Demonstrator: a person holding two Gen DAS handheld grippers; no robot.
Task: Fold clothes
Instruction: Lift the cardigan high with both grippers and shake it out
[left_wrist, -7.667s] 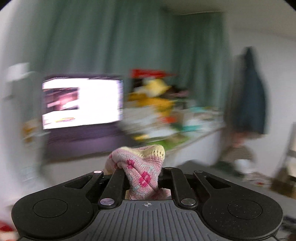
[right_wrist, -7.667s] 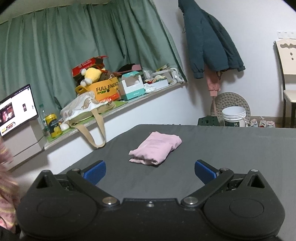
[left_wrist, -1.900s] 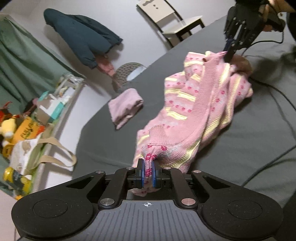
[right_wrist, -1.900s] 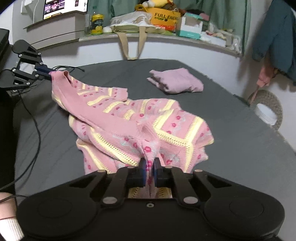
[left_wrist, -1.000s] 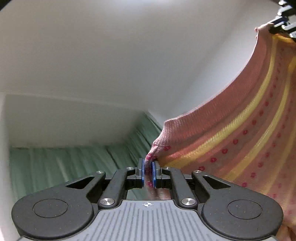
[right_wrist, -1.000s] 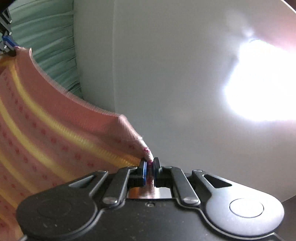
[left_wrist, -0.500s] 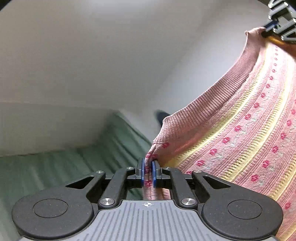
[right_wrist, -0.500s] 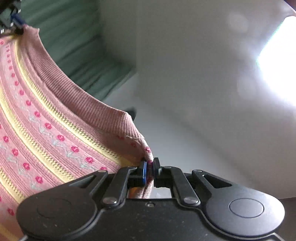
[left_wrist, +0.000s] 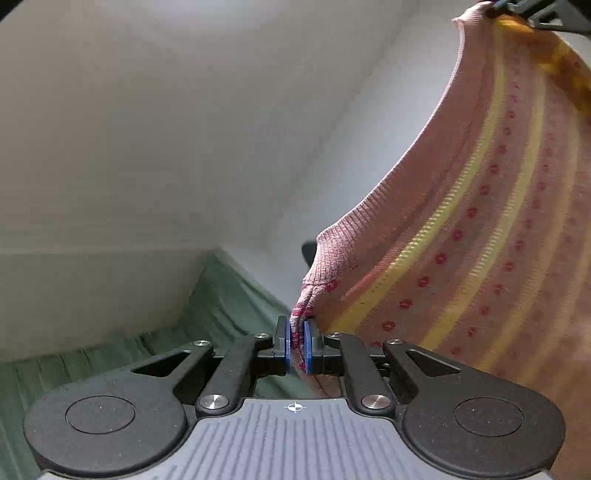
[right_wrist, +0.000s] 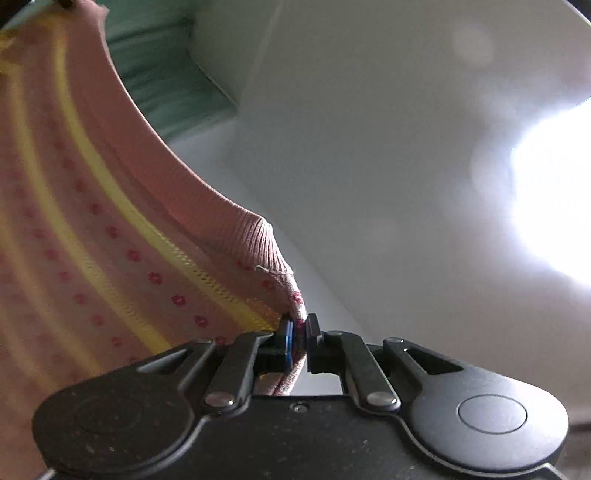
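Left wrist view: my left gripper (left_wrist: 297, 347) is clamped on one corner of the pink knit sweater (left_wrist: 491, 236), with the fabric pinched between the two blue pads (left_wrist: 282, 345). The ribbed hem runs from this corner up and to the right, to the far corner held by my right gripper (left_wrist: 496, 4) at the top edge of the view. The sweater hangs in the air between the two grippers, showing yellow stripes and rows of red dots. Behind it are a white ceiling (left_wrist: 184, 110) and a green curtain (left_wrist: 207, 314).

Right wrist view: my right gripper (right_wrist: 298, 338) is closed on the opposite corner of the sweater (right_wrist: 92, 229). The hem rises to the upper left. A bright ceiling light (right_wrist: 554, 210) glares at the right.
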